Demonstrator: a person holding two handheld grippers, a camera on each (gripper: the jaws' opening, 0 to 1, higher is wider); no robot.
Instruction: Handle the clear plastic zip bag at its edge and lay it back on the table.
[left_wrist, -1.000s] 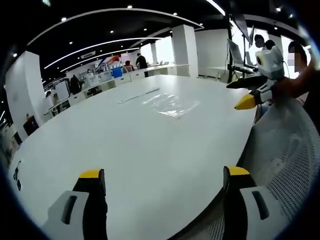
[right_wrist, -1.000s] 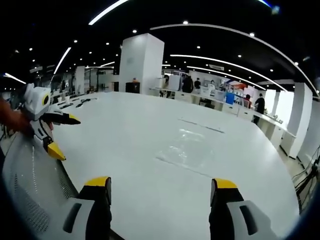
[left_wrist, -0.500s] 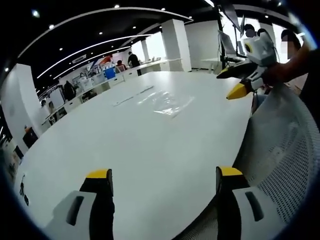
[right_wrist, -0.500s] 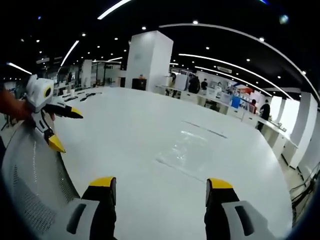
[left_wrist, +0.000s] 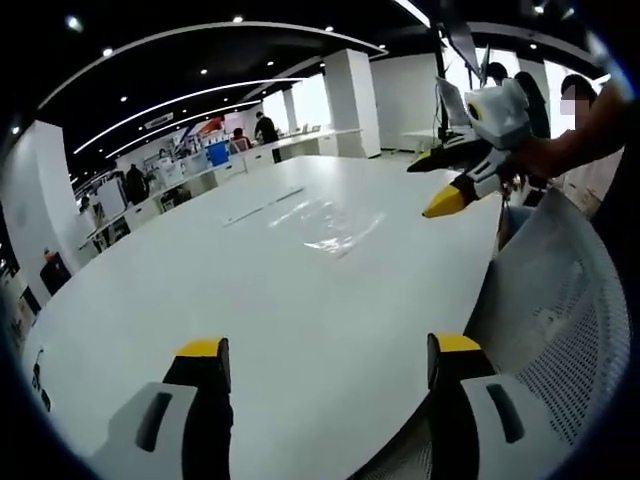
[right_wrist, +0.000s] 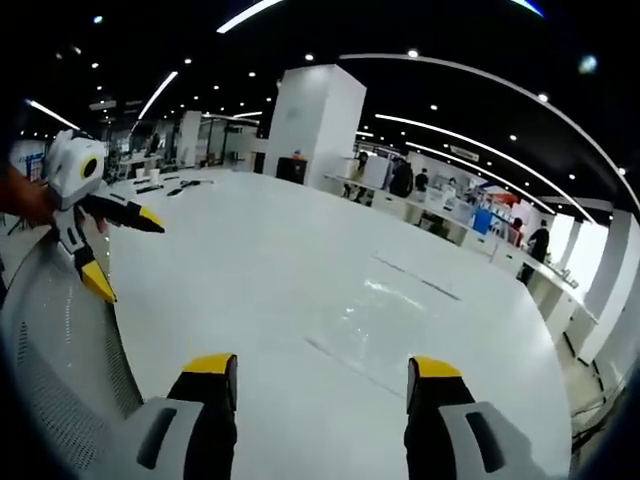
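The clear plastic zip bag (left_wrist: 330, 223) lies flat on the white table (left_wrist: 220, 290), far ahead of my left gripper (left_wrist: 325, 355), which is open and holds nothing. In the right gripper view the zip bag (right_wrist: 385, 318) rests on the table (right_wrist: 260, 250) a little beyond my right gripper (right_wrist: 322, 368), also open and empty. The right gripper (left_wrist: 440, 183) comes into the left gripper view from the right, held by a hand, jaws apart above the table edge. In the right gripper view the left gripper (right_wrist: 120, 250) hangs at the left with its jaws spread.
A white mesh chair back (left_wrist: 560, 300) stands at the table's near edge, also at the left in the right gripper view (right_wrist: 50, 350). A thin dark strip (left_wrist: 262, 207) lies on the table past the bag. White pillars (right_wrist: 315, 125), desks and people fill the background.
Both views have shifted as the hands moved. In the left gripper view the right gripper has come leftward and lower over the table. The bag lies where it was.
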